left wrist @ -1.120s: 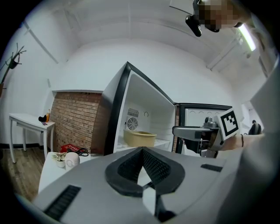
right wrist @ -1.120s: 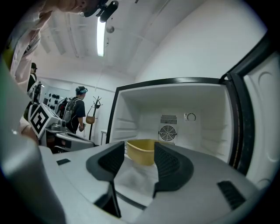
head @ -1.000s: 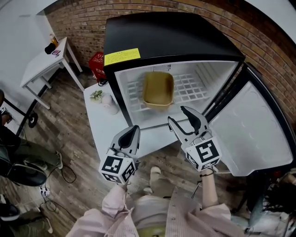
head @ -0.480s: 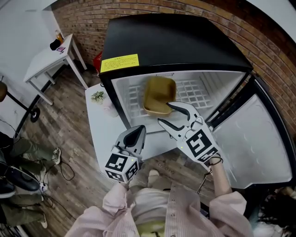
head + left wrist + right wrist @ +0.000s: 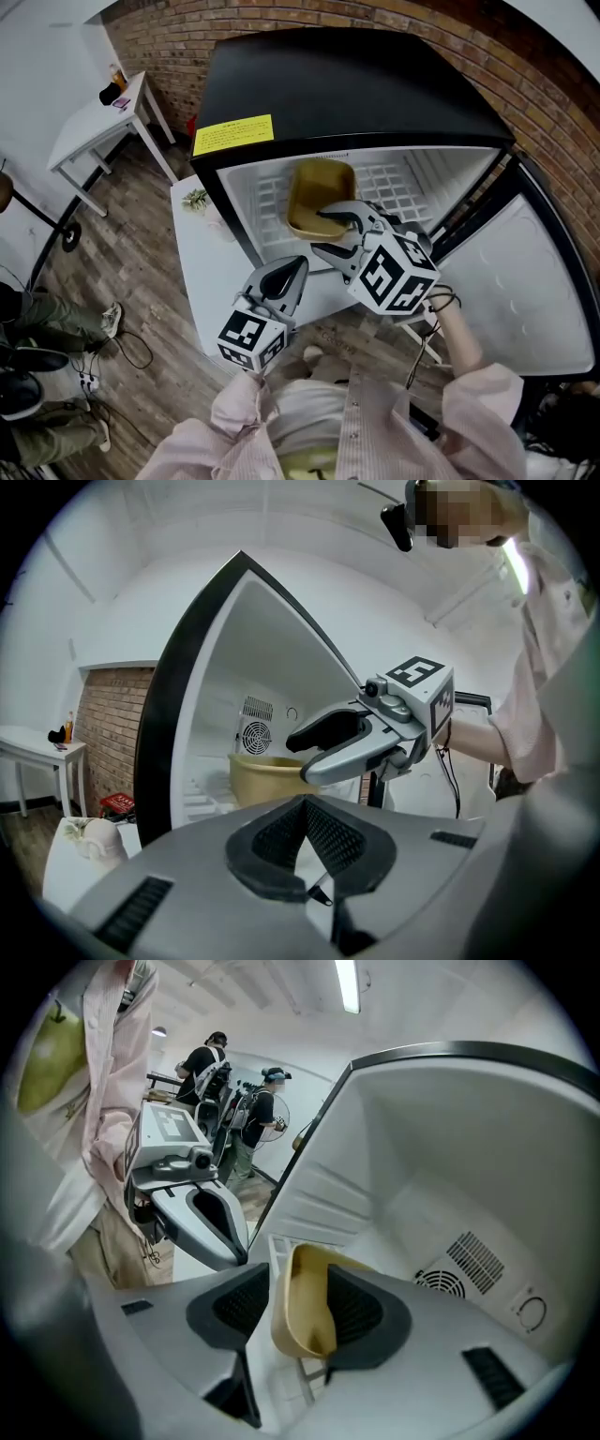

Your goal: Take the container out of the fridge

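Fridge: We find the black-topped fridge [image 5: 347, 84] with its door [image 5: 511, 281] swung fully open on the person's right.
Container: A tan, open-topped container [image 5: 319, 192] sits on the white wire shelf [image 5: 389, 178] inside the compartment, towards the shelf's left half and near its front edge.
Right gripper: The right gripper [image 5: 321, 232] reaches into the fridge opening and points somewhat downward. Its jaws stand wide apart and have just been closing a little.
Container against right gripper: The container's near wall stands in the gap between the jaws. One jaw is over the inside of the container, the other outside its front wall. In the right gripper view a clear gap shows between the wall and the outer pad. The inner pad lies close against the wall, but we cannot confirm contact there. We record no pinch.
Left gripper: The left gripper [image 5: 295, 267] is held level just outside the fridge, below and beside the right one and apart from the container. Its jaws are pressed together with nothing between them.
Surroundings: A low white table [image 5: 197, 267] stands against the fridge's left side.
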The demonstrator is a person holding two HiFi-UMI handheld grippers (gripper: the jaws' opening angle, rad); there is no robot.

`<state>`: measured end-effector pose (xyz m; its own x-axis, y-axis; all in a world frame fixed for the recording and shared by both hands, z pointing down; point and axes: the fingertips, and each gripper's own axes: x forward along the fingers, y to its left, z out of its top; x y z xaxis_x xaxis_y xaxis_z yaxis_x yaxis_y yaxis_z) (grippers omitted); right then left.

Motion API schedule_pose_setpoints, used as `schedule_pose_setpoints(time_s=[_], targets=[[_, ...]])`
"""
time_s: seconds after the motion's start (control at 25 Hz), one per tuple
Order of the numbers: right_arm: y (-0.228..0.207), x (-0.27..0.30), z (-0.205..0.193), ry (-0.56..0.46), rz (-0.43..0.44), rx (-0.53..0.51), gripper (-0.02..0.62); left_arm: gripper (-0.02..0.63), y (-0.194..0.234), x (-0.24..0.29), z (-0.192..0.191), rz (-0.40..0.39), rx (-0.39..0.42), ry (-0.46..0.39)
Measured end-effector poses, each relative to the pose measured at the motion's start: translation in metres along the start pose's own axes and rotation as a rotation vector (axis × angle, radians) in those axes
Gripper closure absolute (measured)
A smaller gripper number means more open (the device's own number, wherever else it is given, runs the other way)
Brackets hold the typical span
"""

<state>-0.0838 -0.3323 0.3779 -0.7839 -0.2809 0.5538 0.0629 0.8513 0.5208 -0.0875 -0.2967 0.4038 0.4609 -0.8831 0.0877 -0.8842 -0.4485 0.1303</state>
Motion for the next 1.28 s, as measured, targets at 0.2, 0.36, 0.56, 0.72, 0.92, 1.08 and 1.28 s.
schedule_pose_setpoints(time_s=[0.2, 0.36, 0.56, 0.72, 0.92, 1.08, 1.28], targets=[[0.007, 0.009, -0.005, 0.069, 0.059, -0.024, 0.398, 0.615, -0.002, 0.004, -0.001, -0.032, -0.013, 0.007], [0.015, 0.012, -0.01, 0.131, 0.091, -0.05, 0.42, 0.615, -0.004, 0.004, -0.001, -0.054, -0.021, 0.01], [0.019, 0.015, -0.013, 0.18, 0.119, -0.085, 0.465, 0.615, -0.002, 0.003, -0.001, -0.071, -0.031, 0.014], [0.017, 0.016, -0.013, 0.195, 0.107, -0.102, 0.547, 0.615, -0.001, 0.001, 0.0, -0.074, -0.029, 0.012], [0.014, 0.015, -0.015, 0.198, 0.113, -0.084, 0.56, 0.615, 0.0, -0.003, 0.002, -0.077, -0.045, 0.007], [0.013, 0.013, -0.014, 0.195, 0.113, -0.077, 0.566, 0.615, 0.0, -0.005, 0.002, -0.081, -0.045, 0.009], [0.013, 0.009, -0.014, 0.191, 0.089, -0.061, 0.569, 0.615, 0.0, -0.007, 0.003, -0.086, -0.039, 0.008]])
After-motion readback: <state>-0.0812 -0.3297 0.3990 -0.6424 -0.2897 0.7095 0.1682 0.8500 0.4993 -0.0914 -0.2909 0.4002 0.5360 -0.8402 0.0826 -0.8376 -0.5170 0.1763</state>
